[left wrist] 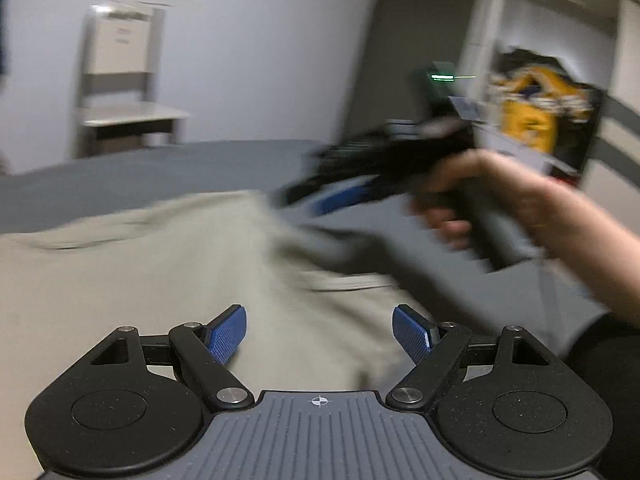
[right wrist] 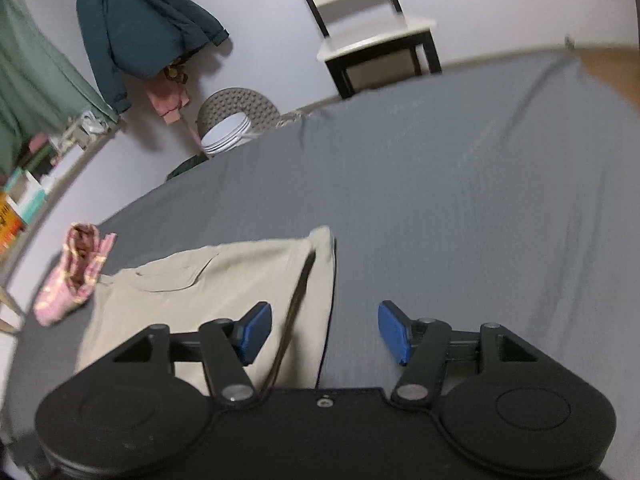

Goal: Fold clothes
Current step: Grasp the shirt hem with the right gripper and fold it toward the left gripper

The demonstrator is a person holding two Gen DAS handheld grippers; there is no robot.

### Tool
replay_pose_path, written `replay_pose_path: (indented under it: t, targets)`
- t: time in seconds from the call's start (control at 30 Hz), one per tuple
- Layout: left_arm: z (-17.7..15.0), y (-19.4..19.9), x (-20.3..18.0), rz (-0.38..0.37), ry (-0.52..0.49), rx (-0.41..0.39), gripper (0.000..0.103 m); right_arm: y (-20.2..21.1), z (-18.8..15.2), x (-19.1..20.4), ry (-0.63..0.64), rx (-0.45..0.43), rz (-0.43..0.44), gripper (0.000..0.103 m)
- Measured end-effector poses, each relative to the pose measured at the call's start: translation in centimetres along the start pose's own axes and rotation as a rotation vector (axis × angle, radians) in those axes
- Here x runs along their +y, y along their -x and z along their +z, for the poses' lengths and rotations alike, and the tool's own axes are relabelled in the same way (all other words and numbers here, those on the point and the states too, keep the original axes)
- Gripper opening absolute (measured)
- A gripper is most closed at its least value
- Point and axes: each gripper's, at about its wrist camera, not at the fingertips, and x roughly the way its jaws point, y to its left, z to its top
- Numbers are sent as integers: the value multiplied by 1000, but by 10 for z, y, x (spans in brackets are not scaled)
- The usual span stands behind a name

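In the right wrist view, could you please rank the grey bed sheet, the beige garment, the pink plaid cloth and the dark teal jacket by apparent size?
1. Grey bed sheet
2. Beige garment
3. Dark teal jacket, though farther away, so probably larger than it looks
4. Pink plaid cloth

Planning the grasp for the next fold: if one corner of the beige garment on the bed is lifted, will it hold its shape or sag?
The beige garment likely sags: it lies thin and creased on the grey bedsheet. Probably light, so it should trail easily. Both the left gripper and the right gripper are open.
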Motion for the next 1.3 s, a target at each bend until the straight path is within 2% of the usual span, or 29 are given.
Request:
replay_pose_path:
  t: [0.1, 0.23, 0.37, 0.47, 0.53, 0.63, 0.77, 0.83, 0.93, 1.0, 1.07, 1.17, 1.27, 1.3]
  targets:
    - [5, -20, -29, -15, -55, 65, 81, 8, 1, -3, 1, -6, 20, 54]
    - [4, -41, -60, 94, -161, 147, 81, 14, 2, -9, -23, -18, 7, 54]
    - [5, -52, -67, 122, -104, 160, 80, 17, -1, -12, -14, -23, -35, 54]
    - [8, -43, -63, 135, -46, 138, 80, 28, -7, -10, 42, 6, 19, 54]
    - [14, -19, -53, 175, -32, 117, 81, 38, -15, -4, 113, 35, 76, 54]
    - [23, 25, -26, 235, -61, 114, 81, 66, -47, 9, 316, 51, 209, 54]
    - [36, 94, 21, 316, -198, 236, 81, 95, -101, 19, 510, 60, 330, 50]
    - [34, 118, 45, 369, -291, 320, 81, 91, -118, 23, 556, 100, 321, 43]
    - [25, 128, 71, 456, -351, 451, 81, 71, -133, 30, 604, 129, 267, 32]
    - [16, 129, 79, 446, -344, 451, 81, 69, -137, 35, 627, 98, 250, 28]
    - [10, 128, 85, 424, -327, 441, 81, 69, -137, 43, 656, 74, 245, 28]
    - [1, 123, 76, 372, -343, 409, 81, 75, -135, 56, 743, 72, 232, 28]
    - [-9, 107, 72, 340, -373, 431, 81, 73, -132, 63, 793, 95, 219, 28]
    - [-11, 103, 75, 319, -352, 435, 81, 69, -133, 67, 815, 120, 194, 24]
